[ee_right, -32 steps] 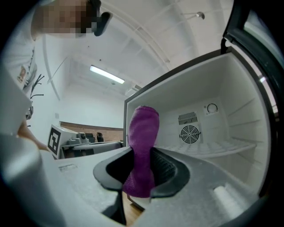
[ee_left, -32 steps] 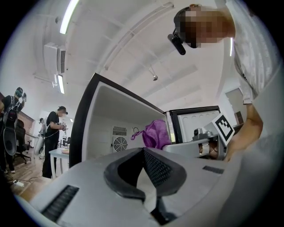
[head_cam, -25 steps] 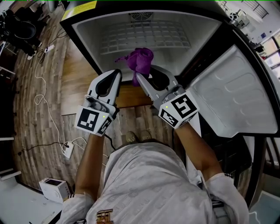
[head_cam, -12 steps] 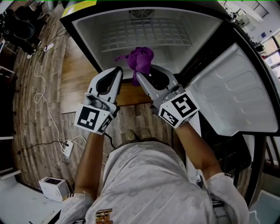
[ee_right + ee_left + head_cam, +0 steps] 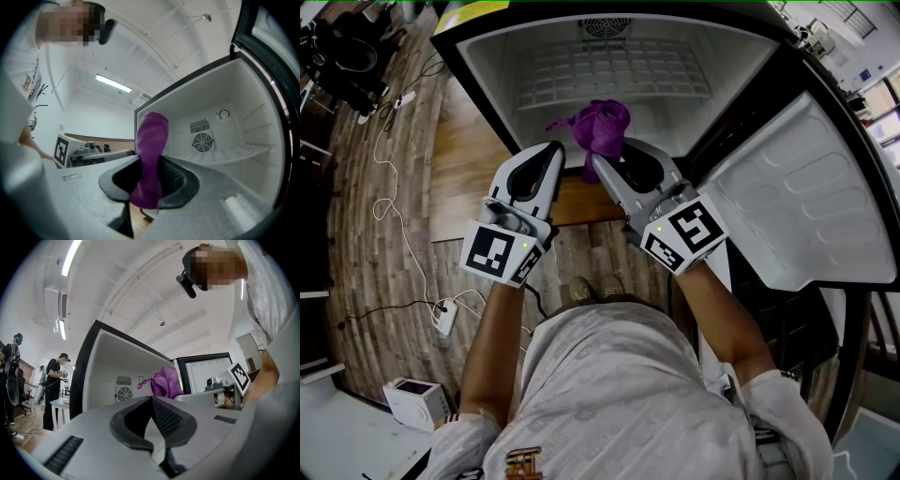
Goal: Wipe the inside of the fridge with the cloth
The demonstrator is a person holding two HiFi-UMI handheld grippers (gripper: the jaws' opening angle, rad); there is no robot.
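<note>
At 6 o'clock in the head view is the person's pale shirt (image 5: 609,394), with both forearms reaching up from it. The left claw (image 5: 552,152) sits toward 10 o'clock of centre, its jaws together at the tips with nothing between them. Just beside it, at its 3 o'clock, the right claw (image 5: 598,161) is clamped on the purple cloth (image 5: 602,127), which stands bunched above the tips at the mouth of the fridge (image 5: 487,80). A wooden floor (image 5: 403,225) with a white cable (image 5: 389,202) lies at 9 o'clock. The fridge door (image 5: 797,197) hangs open at 3 o'clock. Deeper in, at 12 o'clock, are a white wire shelf (image 5: 619,75) and a fan grille (image 5: 603,35).
</note>
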